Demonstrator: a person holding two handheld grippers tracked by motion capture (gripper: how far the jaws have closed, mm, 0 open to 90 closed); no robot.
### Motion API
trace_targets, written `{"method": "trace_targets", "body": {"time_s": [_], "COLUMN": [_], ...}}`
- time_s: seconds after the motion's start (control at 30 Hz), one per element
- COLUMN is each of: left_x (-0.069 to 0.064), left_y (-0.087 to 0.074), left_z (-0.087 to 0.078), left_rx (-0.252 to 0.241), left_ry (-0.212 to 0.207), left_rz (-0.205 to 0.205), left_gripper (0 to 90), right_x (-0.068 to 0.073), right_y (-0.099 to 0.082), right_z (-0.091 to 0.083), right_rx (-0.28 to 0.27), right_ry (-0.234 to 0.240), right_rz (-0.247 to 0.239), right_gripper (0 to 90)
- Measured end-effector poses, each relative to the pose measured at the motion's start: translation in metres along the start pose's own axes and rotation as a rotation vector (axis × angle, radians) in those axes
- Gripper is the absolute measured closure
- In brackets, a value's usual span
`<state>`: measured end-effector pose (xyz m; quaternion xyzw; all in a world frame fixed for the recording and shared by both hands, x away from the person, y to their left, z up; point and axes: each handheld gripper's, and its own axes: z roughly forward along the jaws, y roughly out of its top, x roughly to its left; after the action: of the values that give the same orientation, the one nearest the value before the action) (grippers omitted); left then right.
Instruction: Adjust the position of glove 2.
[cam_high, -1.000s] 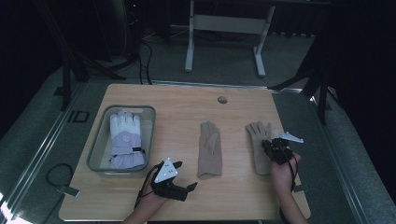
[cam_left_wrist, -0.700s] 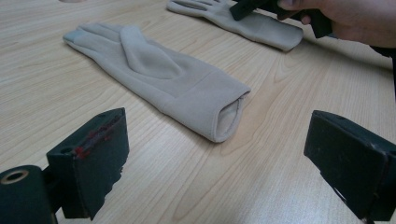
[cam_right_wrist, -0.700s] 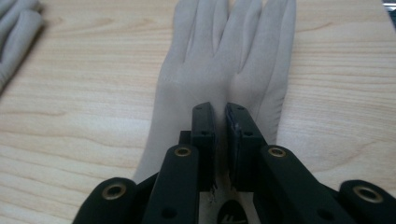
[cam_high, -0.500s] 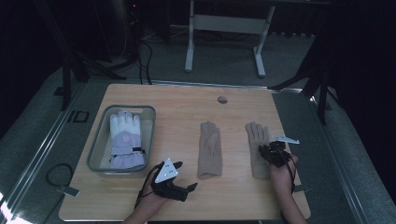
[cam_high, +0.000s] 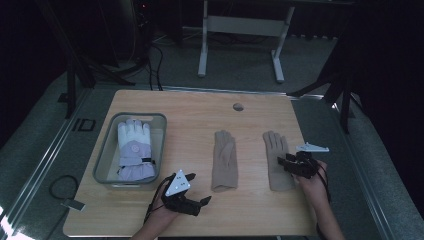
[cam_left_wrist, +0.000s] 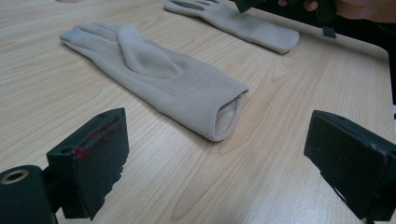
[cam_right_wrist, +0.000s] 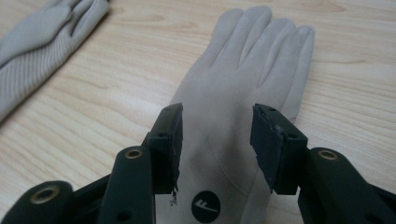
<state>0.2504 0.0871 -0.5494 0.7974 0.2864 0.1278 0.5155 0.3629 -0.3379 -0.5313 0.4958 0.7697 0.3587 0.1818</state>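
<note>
R gripper (cam_right_wrist: 215, 140) jaws just been opening over right beige glove (cam_right_wrist: 243, 93), nothing gripped; L gripper (cam_left_wrist: 224, 172) wide. Lower squarely, pinch fabric only.

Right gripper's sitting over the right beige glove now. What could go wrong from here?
1. The right gripper has just been opening; its jaws straddle the flat right beige glove without pinching it, so closing may grab nothing or only a thin fold.
2. That glove lies near the table edge and could be nudged off.

Two beige gloves (cam_high: 223, 160) (cam_high: 276, 159), one white-and-lilac ski glove (cam_high: 134, 150), one clear bin (cam_high: 104, 160).
</note>
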Motion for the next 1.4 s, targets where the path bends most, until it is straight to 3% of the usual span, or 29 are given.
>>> {"method": "trace_targets", "body": {"time_s": [0.17, 0.23, 0.3, 0.4, 0.5, 0.6, 1.0, 1.2, 1.4], "left_x": [0.000, 0.000, 0.001, 0.001, 0.000, 0.000, 0.002, 0.003, 0.004], "left_y": [0.000, 0.000, 0.000, -0.001, 0.000, 0.000, 0.000, 0.000, -0.001], "left_z": [-0.001, -0.001, -0.001, -0.001, -0.001, -0.001, -0.001, -0.002, -0.001], "left_rx": [0.000, -0.001, -0.001, -0.002, -0.002, -0.001, -0.005, -0.005, -0.003], "left_ry": [0.001, 0.002, 0.000, 0.001, 0.002, 0.003, 0.007, 0.010, 0.011], "left_rz": [0.003, 0.003, 0.003, 0.002, 0.007, 0.006, -0.002, 0.001, -0.001], "left_gripper": [6.7, 6.7, 6.7, 6.7, 6.8, 6.7, 6.7, 6.7, 6.7], "right_x": [-0.001, 0.001, 0.004, 0.005, 0.010, 0.015, 0.033, 0.047, 0.064], "right_y": [-0.008, -0.013, -0.016, -0.015, -0.013, -0.012, 0.012, 0.028, 0.045], "right_z": [0.009, 0.013, 0.013, 0.013, 0.013, 0.013, 0.003, -0.005, -0.009], "right_rx": [0.032, 0.038, 0.016, 0.020, 0.031, 0.029, -0.018, -0.051, -0.087], "right_ry": [0.008, -0.007, -0.013, -0.050, -0.085, -0.121, -0.153, -0.167, -0.142], "right_rz": [-0.026, -0.062, -0.080, -0.045, -0.031, -0.019, 0.069, 0.075, 0.072], "right_gripper": [52.6, 54.5, 61.1, 76.6, 82.1, 83.6, 83.9, 83.9, 83.9]}}
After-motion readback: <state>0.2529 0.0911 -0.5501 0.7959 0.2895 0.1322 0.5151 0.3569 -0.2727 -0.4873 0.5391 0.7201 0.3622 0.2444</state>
